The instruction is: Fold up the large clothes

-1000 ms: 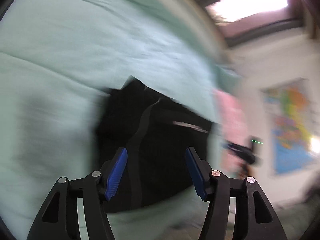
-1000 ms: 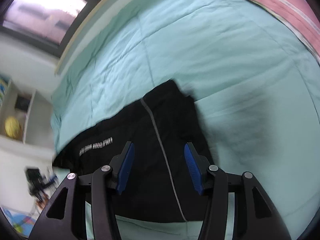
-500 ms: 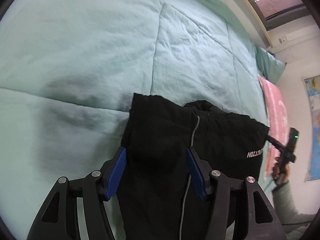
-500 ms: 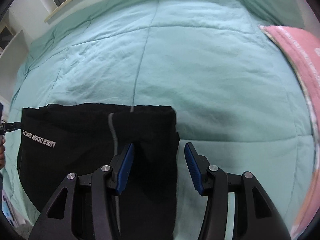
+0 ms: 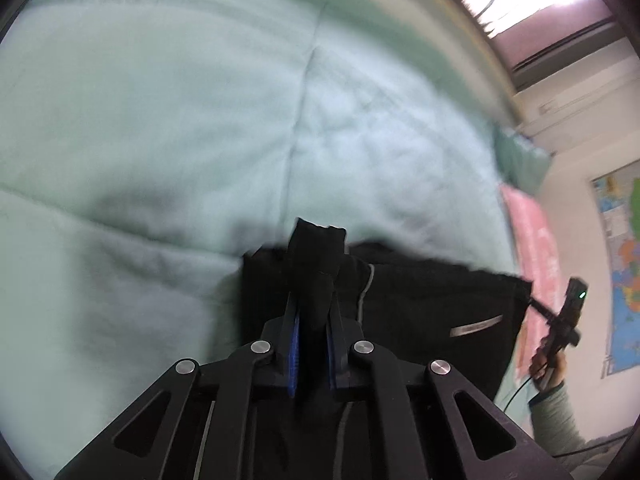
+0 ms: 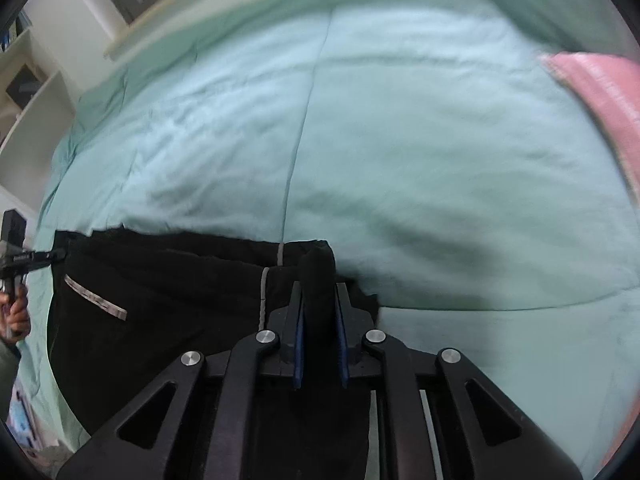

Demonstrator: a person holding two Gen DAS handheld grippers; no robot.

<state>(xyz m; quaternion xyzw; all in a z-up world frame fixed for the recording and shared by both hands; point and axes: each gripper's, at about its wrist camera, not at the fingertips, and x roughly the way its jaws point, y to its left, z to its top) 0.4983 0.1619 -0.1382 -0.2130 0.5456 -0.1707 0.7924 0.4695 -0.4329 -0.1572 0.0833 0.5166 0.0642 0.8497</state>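
Observation:
A black garment (image 5: pixel 432 304) with a grey stripe and a small white label lies on a mint green duvet (image 5: pixel 160 120). My left gripper (image 5: pixel 314 280) has its jaws closing; its blue pads press on a bunched fold of black fabric at the garment's far left corner. In the right wrist view the same garment (image 6: pixel 172 292) spreads to the left. My right gripper (image 6: pixel 318 280) is closing too, pinching a fold at the far right corner. Each view shows the other gripper at the opposite corner: the right gripper (image 5: pixel 530 282), the left gripper (image 6: pixel 60 255).
A pink blanket (image 6: pixel 600 92) and a green pillow (image 6: pixel 560 4) lie at the bed's right end. A window runs behind the bed. A wall map (image 5: pixel 624 264) hangs to the right; white shelves (image 6: pixel 24 92) stand to the left. The duvet stretches wide beyond the garment.
Both grippers sank onto the garment's far edge and went from open to shut on folds of black fabric. The cloth now bunches up between each pair of pads.

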